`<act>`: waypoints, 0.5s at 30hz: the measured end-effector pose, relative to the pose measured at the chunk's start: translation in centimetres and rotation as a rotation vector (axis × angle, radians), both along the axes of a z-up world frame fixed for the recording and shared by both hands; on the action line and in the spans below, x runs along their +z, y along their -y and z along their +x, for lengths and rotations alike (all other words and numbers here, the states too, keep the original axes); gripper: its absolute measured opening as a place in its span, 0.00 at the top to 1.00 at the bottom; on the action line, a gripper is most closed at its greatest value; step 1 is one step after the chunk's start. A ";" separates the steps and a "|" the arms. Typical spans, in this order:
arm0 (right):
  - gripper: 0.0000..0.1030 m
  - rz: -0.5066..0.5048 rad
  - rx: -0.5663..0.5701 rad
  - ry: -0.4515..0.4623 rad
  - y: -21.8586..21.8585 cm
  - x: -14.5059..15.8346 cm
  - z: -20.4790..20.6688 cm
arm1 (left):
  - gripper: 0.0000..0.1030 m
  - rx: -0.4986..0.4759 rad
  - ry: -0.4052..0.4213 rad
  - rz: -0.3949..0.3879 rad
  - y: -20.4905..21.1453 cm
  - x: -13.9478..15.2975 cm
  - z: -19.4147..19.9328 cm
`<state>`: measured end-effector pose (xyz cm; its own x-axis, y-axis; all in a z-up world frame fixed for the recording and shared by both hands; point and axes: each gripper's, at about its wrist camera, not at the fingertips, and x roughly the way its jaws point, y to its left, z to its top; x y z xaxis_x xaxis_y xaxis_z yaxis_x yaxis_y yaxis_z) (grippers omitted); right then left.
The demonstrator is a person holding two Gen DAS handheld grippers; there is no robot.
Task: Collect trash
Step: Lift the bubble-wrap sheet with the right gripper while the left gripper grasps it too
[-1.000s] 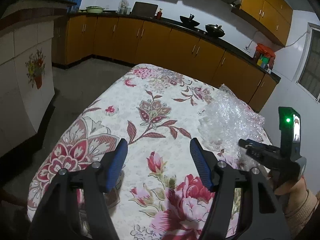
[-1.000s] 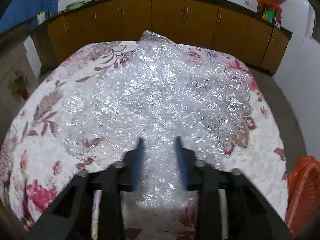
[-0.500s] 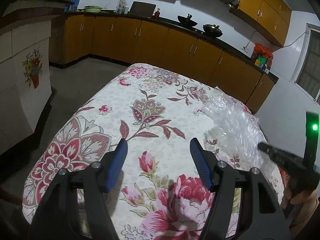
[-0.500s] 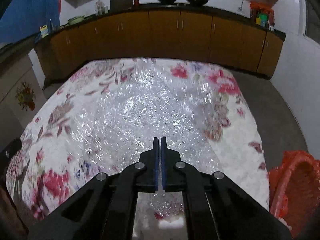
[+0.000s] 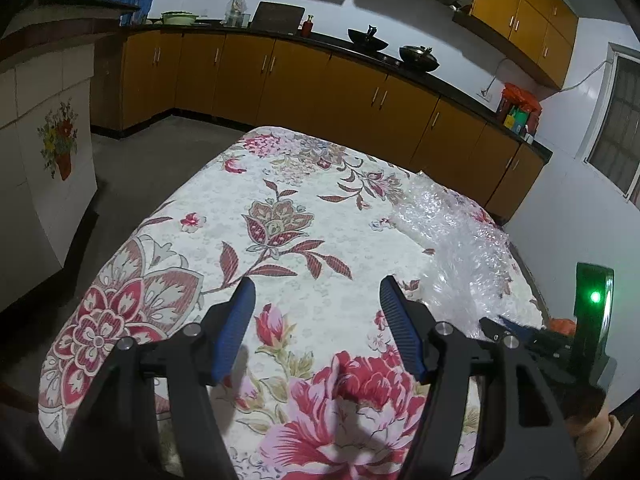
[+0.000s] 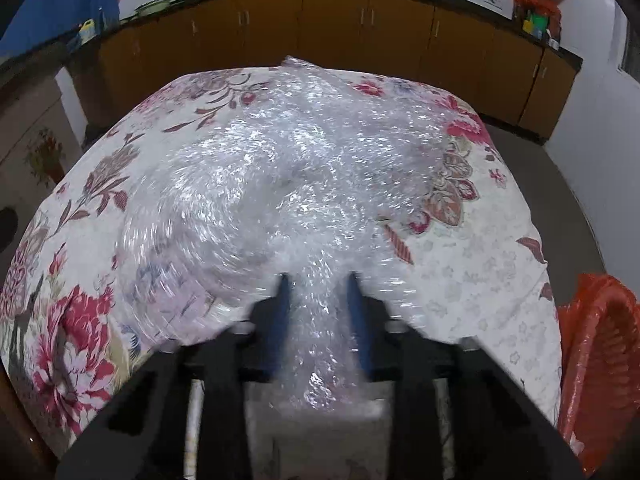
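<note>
Two wrist cams, both aimed across the same floral table toward the kitchen counter

The left wrist view sits low over the near end of the tablecloth [image 5: 280,200], looking forward between the left gripper [image 5: 316,304] fingers, with the cabinets [image 5: 320,92] at the back and the right gripper [image 5: 504,330] poking in at the lower right edge. The right wrist view hangs close above the bubble wrap [image 6: 288,184], facing the same cabinets [image 6: 332,28]; it's blurry. Both share the tablecloth [image 6: 480,272], the bubble wrap [image 5: 460,240] and the counter.

Floral-clothed table [image 5: 328,288] carries crumpled bubble wrap [image 6: 288,184].
</note>
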<state>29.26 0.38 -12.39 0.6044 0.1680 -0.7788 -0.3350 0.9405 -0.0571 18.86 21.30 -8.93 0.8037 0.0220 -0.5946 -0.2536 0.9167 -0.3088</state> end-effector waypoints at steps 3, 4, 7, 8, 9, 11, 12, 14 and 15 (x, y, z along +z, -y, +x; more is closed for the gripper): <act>0.87 0.068 -0.020 0.001 1.4 0.4 -0.5 | 0.38 -0.016 0.004 0.010 0.4 0.3 0.5; 0.88 0.095 -0.031 0.011 2.2 0.9 -1.0 | 0.38 -0.023 0.005 0.016 0.6 0.4 0.8; 0.88 0.140 -0.055 0.055 4.0 2.3 -2.1 | 0.38 -0.054 0.006 0.034 1.2 0.7 2.2; 0.88 0.157 -0.074 0.079 5.1 3.2 -2.5 | 0.38 -0.068 0.005 0.039 1.5 0.8 2.9; 0.88 0.167 -0.090 0.094 5.9 3.7 -2.7 | 0.38 -0.087 0.005 0.044 2.0 0.9 3.8; 0.88 0.181 -0.141 0.136 8.0 5.1 -3.0 | 0.38 -0.125 0.006 0.051 3.2 1.3 5.6; 0.88 0.183 -0.161 0.151 8.9 5.5 -3.0 | 0.38 -0.146 0.008 0.056 3.9 1.4 6.5; 0.88 0.187 -0.217 0.180 11.0 6.4 -2.8 | 0.37 -0.182 0.010 0.064 5.2 1.5 8.2; 0.88 0.186 -0.239 0.189 11.8 6.7 -2.8 | 0.34 -0.209 0.009 0.065 6.2 1.6 9.4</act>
<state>26.47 -11.44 -5.71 0.7741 0.1334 -0.6189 -0.1046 0.9911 0.0829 28.28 15.09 -7.34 0.8001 -0.1071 -0.5903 -0.0538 0.9671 -0.2485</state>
